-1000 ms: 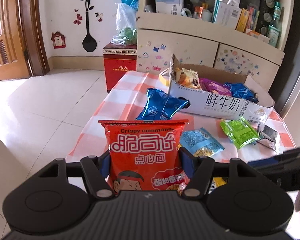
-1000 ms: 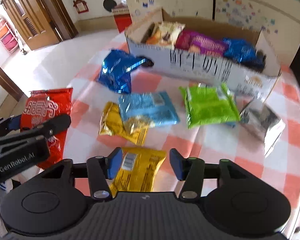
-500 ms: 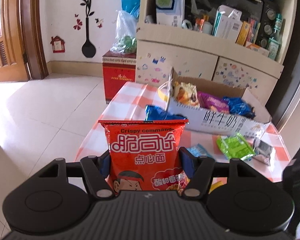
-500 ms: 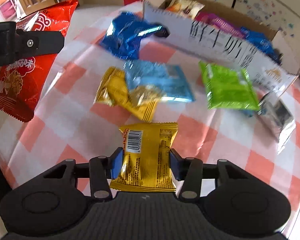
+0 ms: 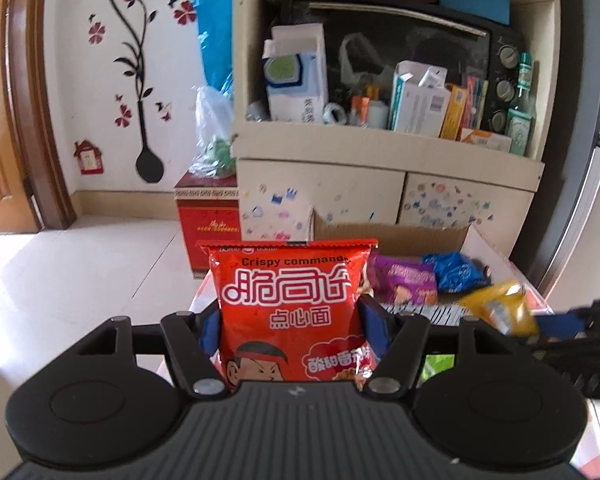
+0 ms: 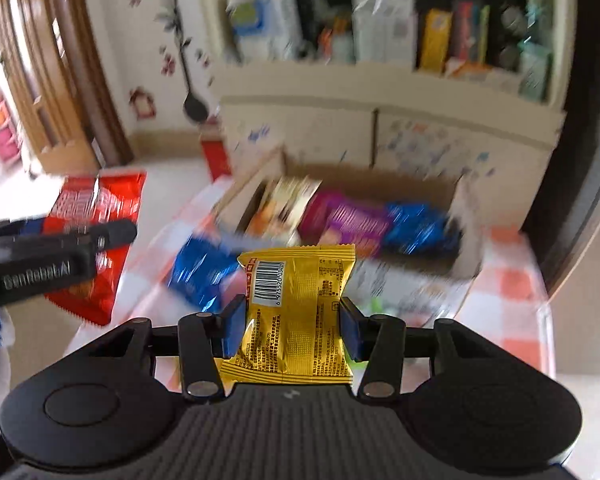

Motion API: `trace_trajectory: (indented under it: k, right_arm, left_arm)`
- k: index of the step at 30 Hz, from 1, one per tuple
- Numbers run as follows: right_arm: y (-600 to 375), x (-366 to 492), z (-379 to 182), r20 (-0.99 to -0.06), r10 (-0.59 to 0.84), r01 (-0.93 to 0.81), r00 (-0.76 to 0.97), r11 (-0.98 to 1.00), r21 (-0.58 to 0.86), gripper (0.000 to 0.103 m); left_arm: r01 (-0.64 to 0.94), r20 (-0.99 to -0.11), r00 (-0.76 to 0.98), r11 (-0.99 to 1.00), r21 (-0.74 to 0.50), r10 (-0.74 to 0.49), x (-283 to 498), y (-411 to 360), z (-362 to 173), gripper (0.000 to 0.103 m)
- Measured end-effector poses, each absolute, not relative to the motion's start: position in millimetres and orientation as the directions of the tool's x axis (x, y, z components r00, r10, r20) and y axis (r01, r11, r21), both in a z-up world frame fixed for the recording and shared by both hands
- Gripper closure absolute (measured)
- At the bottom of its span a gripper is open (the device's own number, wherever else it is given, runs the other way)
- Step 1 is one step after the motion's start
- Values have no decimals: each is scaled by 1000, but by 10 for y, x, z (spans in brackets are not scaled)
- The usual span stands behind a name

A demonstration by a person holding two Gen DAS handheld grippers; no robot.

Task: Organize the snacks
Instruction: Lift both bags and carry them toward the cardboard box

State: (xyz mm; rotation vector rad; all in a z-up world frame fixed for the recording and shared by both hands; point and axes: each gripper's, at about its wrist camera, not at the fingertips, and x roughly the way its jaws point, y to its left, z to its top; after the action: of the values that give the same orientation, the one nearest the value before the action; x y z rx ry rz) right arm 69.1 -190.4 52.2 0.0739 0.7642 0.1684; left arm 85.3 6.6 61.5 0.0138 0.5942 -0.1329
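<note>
— Red packet (image 5: 290, 312): report its location and the state of the left hand-held gripper (image 5: 290, 330).

— Red packet stands upright at lower centre of the left wrist view, printed face toward the camera. Both blue pads (image 5: 374, 328) of the left hand-held gripper press against its sides; the unit is pinching the packet. In the right wrist view the same packet appears blurred at the left edge.

— Right hand-held gripper (image 6: 294, 326)?

— Pinching a yellow packet (image 6: 296, 312), barcode side up, at lower centre of the right wrist view. The pads bear on both side edges and the packet hangs clear of the counter (image 6: 508, 280).

— Position of the receiving container?

— Cardboard box (image 6: 380, 176) sits on the checked counter, upper centre of the right wrist view, directly beyond the yellow packet. Contents, left to right: a pale orange-and-cream packet (image 6: 284, 204), a purple packet (image 6: 348, 220), a dark blue packet (image 6: 420, 228).

— Items outside the box?

— One blue packet (image 6: 200, 276) lies on the counter just left of the box front, partly behind the yellow packet. A scrap of green wrapper (image 5: 438, 366) shows between the left unit's links; its full outline is hidden.

— Surroundings?

— Cream cabinet (image 5: 380, 148) behind the counter, with cartons and bottles on its shelf. Red carton (image 5: 210, 220) on the floor at its left, a clear bag resting on top. Motion blur limits finer detail in the right wrist view.
</note>
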Motion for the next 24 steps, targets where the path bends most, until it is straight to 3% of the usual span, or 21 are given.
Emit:
trace_trajectory:
  k: [12,24]
  right_arm:
    - [-2350,944,731,-571,97,22,816,980,198,48]
    - [-2364,1276,625,-569,44,100,821,970,220,48]
  left_arm:
    - [156,-529,834,987,-44,-156,1283,-166,649,37]
    - [202,-518,825,974,-102,-225,1827,-370,596,37]
